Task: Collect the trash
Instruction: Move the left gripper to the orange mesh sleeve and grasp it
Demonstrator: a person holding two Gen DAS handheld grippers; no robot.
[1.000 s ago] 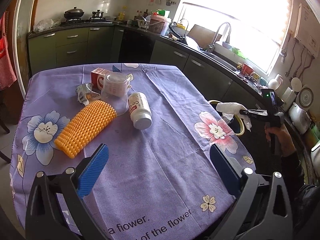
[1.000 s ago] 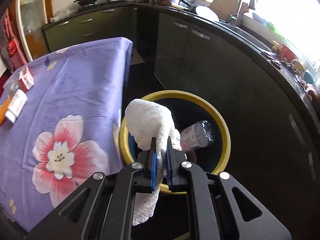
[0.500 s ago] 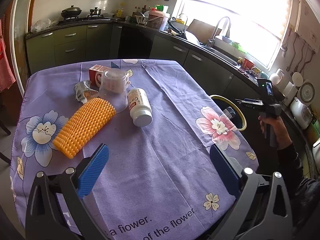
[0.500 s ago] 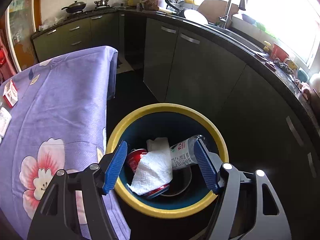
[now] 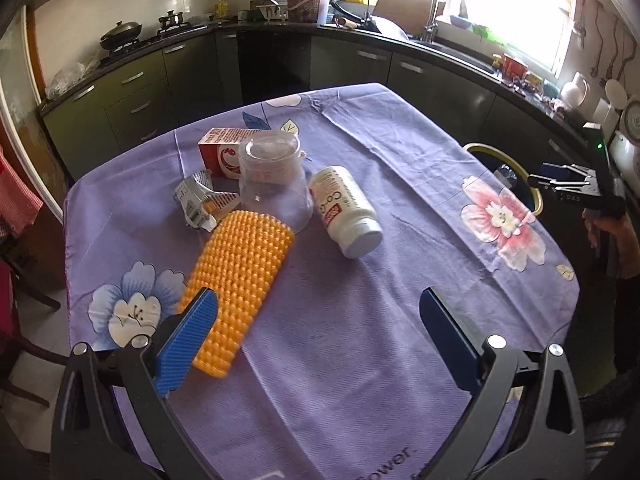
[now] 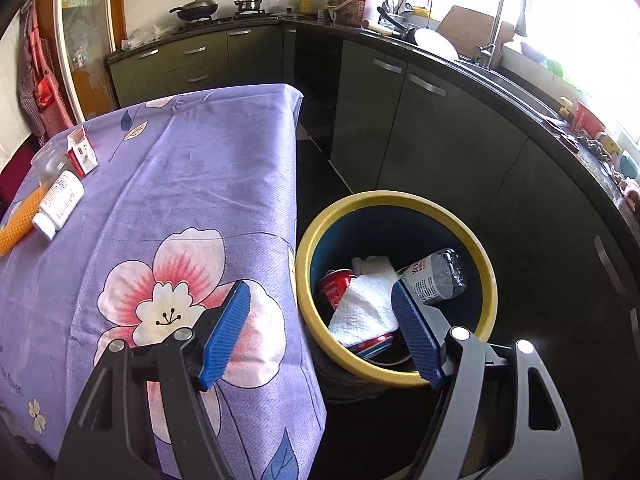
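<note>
Paper towel [image 6: 366, 304] dropped into bin [image 6: 486, 264], right hand-held gripper [image 6: 320, 334] just opened, empty; left hand-held gripper [image 5: 316, 334] released: next, straddle white bottle [image 5: 346, 210] squarely.

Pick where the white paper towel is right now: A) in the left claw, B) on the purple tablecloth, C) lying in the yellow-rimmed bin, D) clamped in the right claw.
C: the white paper towel lies inside the yellow-rimmed bin on a red can, beside a plastic bottle.
</note>
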